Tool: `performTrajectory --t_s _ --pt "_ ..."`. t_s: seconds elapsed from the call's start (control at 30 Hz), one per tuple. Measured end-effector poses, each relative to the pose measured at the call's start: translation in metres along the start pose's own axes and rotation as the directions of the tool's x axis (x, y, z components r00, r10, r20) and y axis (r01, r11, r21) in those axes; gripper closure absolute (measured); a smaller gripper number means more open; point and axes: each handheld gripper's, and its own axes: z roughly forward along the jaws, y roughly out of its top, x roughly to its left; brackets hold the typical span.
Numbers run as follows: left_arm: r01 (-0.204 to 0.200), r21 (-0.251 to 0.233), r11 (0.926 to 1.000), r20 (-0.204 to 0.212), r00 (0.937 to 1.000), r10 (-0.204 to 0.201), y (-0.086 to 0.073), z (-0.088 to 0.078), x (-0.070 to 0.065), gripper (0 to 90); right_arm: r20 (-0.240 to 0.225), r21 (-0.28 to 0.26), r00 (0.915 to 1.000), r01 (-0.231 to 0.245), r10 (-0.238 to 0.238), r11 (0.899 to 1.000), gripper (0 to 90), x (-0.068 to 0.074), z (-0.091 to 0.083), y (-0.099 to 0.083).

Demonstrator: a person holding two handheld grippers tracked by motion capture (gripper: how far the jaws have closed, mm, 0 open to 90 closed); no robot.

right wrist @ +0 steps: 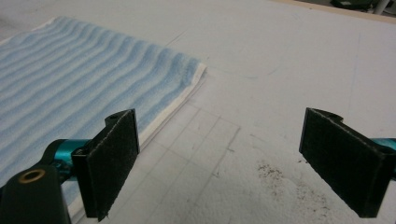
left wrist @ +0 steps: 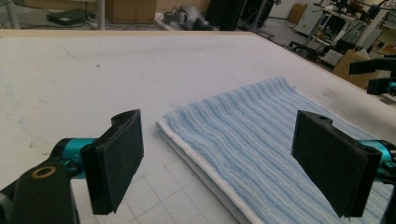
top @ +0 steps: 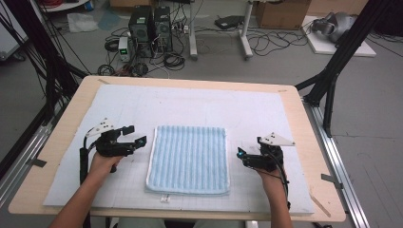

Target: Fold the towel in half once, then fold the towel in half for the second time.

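A folded light blue striped towel (top: 188, 159) lies flat in the middle of the white mat (top: 266, 114). My left gripper (top: 135, 136) hovers just left of the towel, jaws wide open with nothing between them. In the left gripper view the towel (left wrist: 261, 140) lies ahead, its white-edged corner between the open jaws of my left gripper (left wrist: 219, 163). My right gripper (top: 241, 155) sits just right of the towel, also open and empty. In the right gripper view the towel (right wrist: 70, 84) lies to the left of my right gripper (right wrist: 224, 163), whose jaws frame bare mat.
The mat covers a wooden table (top: 309, 142). Beyond the far edge, the floor holds computer towers (top: 151, 26), tangled cables and cardboard boxes (top: 280, 13). Black frame poles (top: 342, 52) stand at both sides of the table.
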Motion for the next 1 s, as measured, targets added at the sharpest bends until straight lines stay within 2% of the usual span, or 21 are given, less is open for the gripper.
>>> performTrajectory --t_s 0.2,0.3,0.4,0.6,0.73,0.9,1.0 --pt "0.011 -0.021 0.9997 0.006 0.9999 -0.011 0.0005 -0.0011 0.0016 17.7 0.003 0.022 1.0000 0.000 0.000 1.000 11.1 -0.0009 0.0051 -0.0008" --pt "0.002 -0.011 0.9999 -0.004 1.0000 -0.002 0.0004 -0.0015 0.0012 17.7 -0.006 0.021 0.9999 0.012 -0.011 1.000 11.2 0.0002 0.0052 -0.0005" --pt "0.000 -0.003 1.0000 -0.005 1.0000 0.000 0.0002 -0.0013 0.0014 17.7 -0.008 0.002 1.0000 0.002 -0.002 1.000 11.1 -0.0006 0.0027 0.0000" --pt "-0.005 0.012 0.9999 -0.006 1.0000 0.005 -0.0009 -0.0007 0.0013 18.3 -0.004 0.002 1.0000 -0.007 0.007 1.000 11.1 -0.0024 0.0028 0.0012" --pt "0.009 0.030 0.9995 -0.014 0.9999 -0.008 -0.0023 0.0008 0.0035 18.7 -0.006 0.011 1.0000 -0.004 0.004 1.000 11.1 -0.0020 0.0041 0.0009" --pt "0.044 0.048 0.9979 -0.019 0.9989 -0.043 -0.0039 0.0028 0.0059 17.6 -0.010 0.014 0.9999 -0.006 0.006 1.000 10.8 -0.0005 0.0053 0.0009" --pt "0.038 0.051 0.9979 -0.041 0.9985 -0.036 -0.0039 0.0042 0.0058 17.1 -0.016 0.022 0.9999 0.003 -0.002 1.000 10.6 -0.0007 0.0069 0.0009"
